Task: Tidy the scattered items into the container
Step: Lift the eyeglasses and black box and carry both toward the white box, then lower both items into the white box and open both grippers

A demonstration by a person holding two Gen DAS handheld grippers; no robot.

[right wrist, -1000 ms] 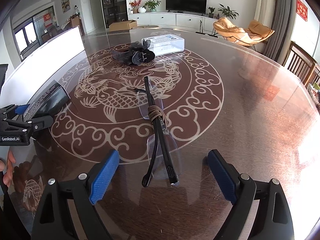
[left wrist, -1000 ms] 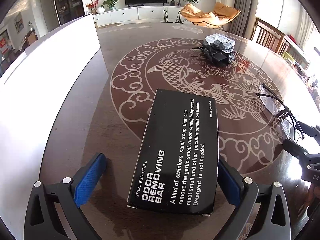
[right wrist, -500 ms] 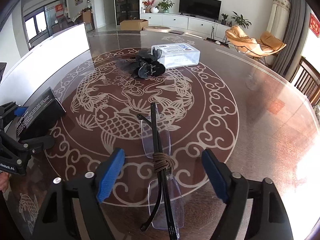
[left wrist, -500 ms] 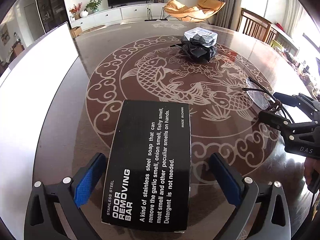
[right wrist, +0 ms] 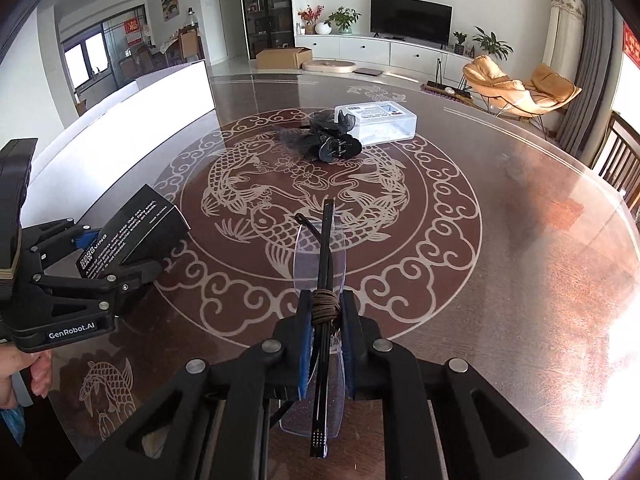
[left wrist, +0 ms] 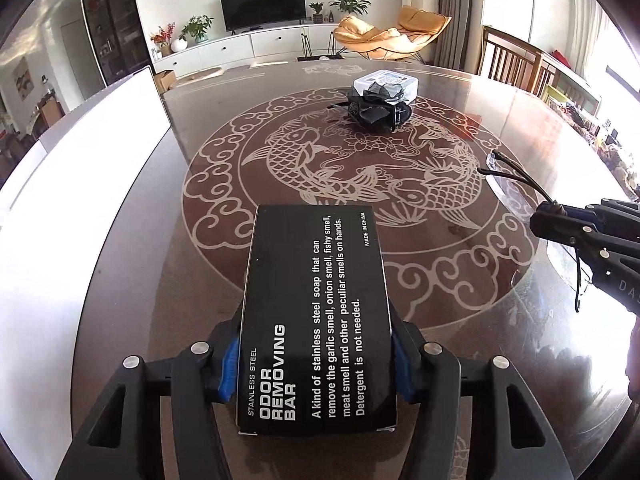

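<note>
A round dark table [left wrist: 168, 240], glossy and inlaid with a pale fish-and-cloud medallion, fills both views; behind it, along the top of the frame, stand a television [right wrist: 411, 15], white cabinets and tan lounge chairs [right wrist: 520, 88]. A white container [left wrist: 80, 152] runs along the table's left edge; its inside is hidden. Near the upper centre a clear lidded box [right wrist: 376, 122] touches a black bundle [right wrist: 328, 140]. The left gripper [left wrist: 316, 364] is closing, its pads pressing the black soap box [left wrist: 316, 312]. The right gripper [right wrist: 325, 344] is clamped on the folded glasses [right wrist: 322, 264].
</note>
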